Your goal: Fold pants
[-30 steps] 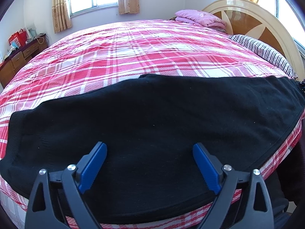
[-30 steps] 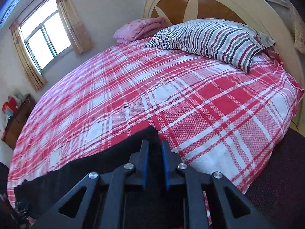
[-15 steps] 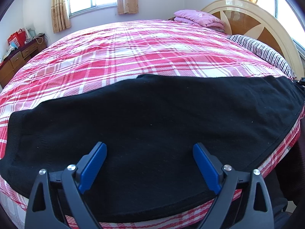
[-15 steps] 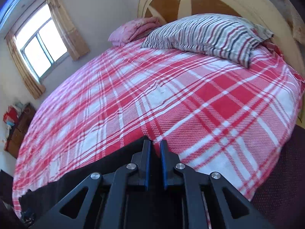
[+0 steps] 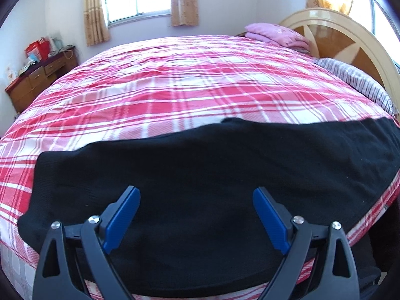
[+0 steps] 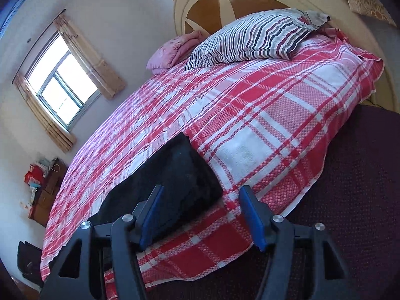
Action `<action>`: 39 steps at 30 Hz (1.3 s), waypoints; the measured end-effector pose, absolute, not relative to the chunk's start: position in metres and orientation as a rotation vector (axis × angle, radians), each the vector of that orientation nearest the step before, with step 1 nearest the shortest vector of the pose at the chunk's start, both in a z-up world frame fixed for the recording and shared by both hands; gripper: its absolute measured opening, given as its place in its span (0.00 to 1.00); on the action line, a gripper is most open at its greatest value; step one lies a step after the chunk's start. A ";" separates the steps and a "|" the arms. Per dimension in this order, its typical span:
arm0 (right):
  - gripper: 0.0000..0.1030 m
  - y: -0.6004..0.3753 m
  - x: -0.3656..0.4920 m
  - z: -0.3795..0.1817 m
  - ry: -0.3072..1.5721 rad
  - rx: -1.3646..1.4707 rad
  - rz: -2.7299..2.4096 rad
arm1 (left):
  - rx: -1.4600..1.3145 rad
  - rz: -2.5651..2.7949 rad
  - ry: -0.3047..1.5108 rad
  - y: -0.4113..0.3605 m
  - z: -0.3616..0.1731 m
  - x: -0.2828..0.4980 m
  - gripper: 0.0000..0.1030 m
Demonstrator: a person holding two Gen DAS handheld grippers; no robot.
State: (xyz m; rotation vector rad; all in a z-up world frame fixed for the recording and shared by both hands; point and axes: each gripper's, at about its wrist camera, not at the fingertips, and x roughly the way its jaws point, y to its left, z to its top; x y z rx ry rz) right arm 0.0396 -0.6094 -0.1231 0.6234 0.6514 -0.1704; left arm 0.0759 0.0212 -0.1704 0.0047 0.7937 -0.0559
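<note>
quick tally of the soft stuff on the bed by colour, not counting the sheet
Black: 1, the pants laid along the near edge of the plaid sheet
Pink: 1, the folded blanket by the headboard
Striped: 1, the pillow
Total: 3

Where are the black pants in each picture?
Left wrist view: the pants spread across the lower half, over the bed's near edge, ahead of the open left gripper.
Right wrist view: only one end of the pants shows, bottom centre-left, partly between the open right gripper's fingers.
Shared landmark: the pink folded blanket by the headboard.
</note>
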 end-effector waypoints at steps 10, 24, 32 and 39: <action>0.51 -0.622 0.040 -0.135 0.605 0.757 -0.099 | -0.005 -0.068 0.827 0.021 -0.181 0.078 0.92; 0.12 -0.620 0.039 -0.134 0.500 0.806 -0.063 | -0.017 -0.068 0.832 0.023 -0.184 0.079 0.92; 0.12 -0.569 0.034 -0.074 0.431 0.633 -0.012 | -0.025 -0.060 0.831 0.025 -0.182 0.078 0.92; 0.12 -0.489 0.046 -0.032 0.437 0.445 0.141 | -0.029 -0.061 0.830 0.026 -0.182 0.078 0.92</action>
